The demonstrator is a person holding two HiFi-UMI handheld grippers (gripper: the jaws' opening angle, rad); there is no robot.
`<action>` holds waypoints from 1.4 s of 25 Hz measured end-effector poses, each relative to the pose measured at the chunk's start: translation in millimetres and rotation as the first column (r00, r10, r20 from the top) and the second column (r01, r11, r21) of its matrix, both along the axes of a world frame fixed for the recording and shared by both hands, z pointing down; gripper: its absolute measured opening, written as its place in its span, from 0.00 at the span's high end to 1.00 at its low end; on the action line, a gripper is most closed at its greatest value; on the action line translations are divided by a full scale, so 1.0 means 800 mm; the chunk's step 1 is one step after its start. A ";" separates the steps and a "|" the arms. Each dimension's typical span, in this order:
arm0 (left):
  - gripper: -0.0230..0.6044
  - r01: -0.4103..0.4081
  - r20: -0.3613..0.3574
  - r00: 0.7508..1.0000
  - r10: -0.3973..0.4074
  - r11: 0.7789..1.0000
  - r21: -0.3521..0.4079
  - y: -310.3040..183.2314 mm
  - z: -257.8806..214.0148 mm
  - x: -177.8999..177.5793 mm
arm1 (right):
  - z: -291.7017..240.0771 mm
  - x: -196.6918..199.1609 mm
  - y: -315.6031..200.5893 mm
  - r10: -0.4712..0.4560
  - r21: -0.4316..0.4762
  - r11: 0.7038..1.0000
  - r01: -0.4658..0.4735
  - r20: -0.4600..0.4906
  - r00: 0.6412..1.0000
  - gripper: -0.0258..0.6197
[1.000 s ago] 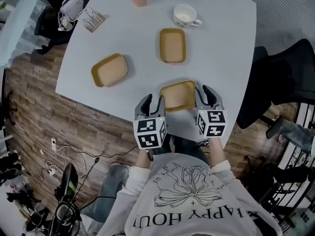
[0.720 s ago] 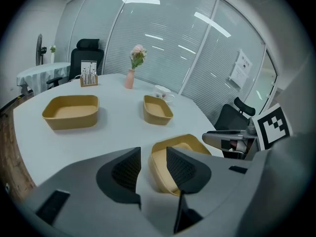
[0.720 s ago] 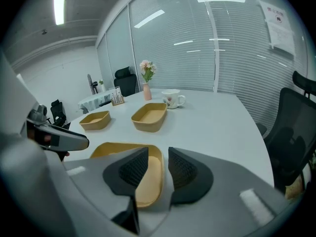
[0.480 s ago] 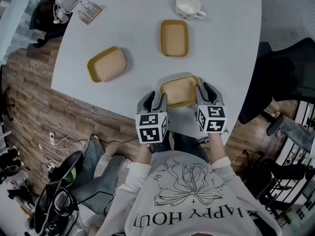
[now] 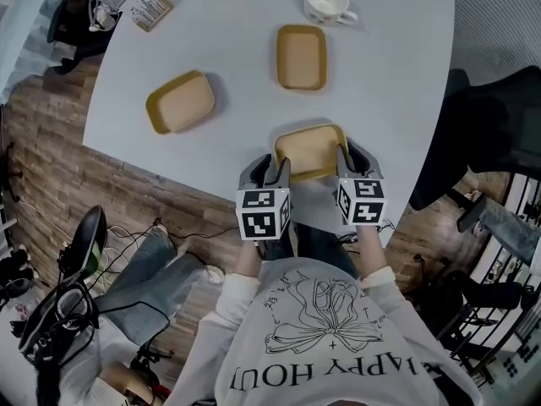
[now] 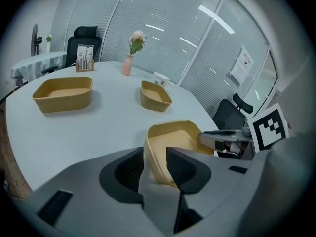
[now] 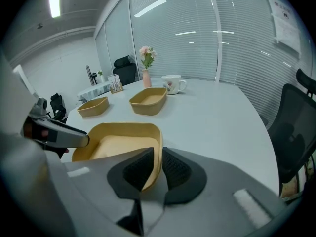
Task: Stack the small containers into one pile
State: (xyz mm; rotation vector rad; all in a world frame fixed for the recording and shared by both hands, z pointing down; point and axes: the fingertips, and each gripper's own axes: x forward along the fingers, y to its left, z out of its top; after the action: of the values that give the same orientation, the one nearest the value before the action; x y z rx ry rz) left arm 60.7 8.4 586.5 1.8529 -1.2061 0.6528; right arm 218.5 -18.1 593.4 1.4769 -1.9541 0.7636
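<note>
Three tan containers sit on the white table point(image 5: 397, 83). The near container point(image 5: 309, 150) point(image 6: 175, 135) point(image 7: 123, 137) rests at the table's front edge, between my two grippers. My left gripper point(image 5: 272, 166) point(image 6: 154, 154) straddles its left wall near the corner, and both pads look pressed against that wall. My right gripper point(image 5: 353, 157) point(image 7: 157, 157) has just been closing and is shut on the right wall. A second container point(image 5: 180, 101) point(image 6: 63, 93) point(image 7: 93, 106) lies to the left. The third container point(image 5: 301, 57) point(image 6: 155, 96) point(image 7: 148, 100) lies farther back.
A white cup point(image 5: 328, 4) point(image 7: 173, 83) stands behind the far container. A pink vase point(image 6: 128, 64) with flowers and a card stand point(image 5: 150, 11) are at the back. A black chair point(image 5: 490, 134) stands right of the table. The person's legs are under the front edge.
Both grippers have come down and slid further over the two ends of the near container. The other two containers have not moved on the table.
</note>
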 end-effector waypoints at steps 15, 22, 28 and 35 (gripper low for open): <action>0.85 0.057 0.019 0.998 -0.059 0.995 0.077 0.008 -0.037 0.009 | -0.041 0.011 0.003 -0.026 0.069 0.997 0.021 0.073 0.997 0.91; 0.86 0.132 0.043 0.989 -0.140 0.979 0.157 0.001 -0.079 -0.031 | -0.092 -0.032 -0.016 -0.103 0.147 0.985 0.086 0.111 0.988 0.91; 0.87 0.235 0.053 0.966 -0.253 0.945 0.230 0.005 -0.121 -0.059 | -0.132 -0.063 -0.024 -0.190 0.210 0.965 0.155 0.158 0.969 0.91; 0.89 0.378 0.053 0.910 -0.412 0.875 0.302 0.072 -0.172 -0.086 | -0.183 -0.097 0.024 -0.337 0.295 0.916 0.273 0.192 0.922 0.91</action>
State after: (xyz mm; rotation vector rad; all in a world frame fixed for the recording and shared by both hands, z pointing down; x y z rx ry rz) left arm -8.3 66.1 449.0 1.7304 -1.7759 0.3720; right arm 140.9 1.5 447.3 1.2139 -2.4799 0.5777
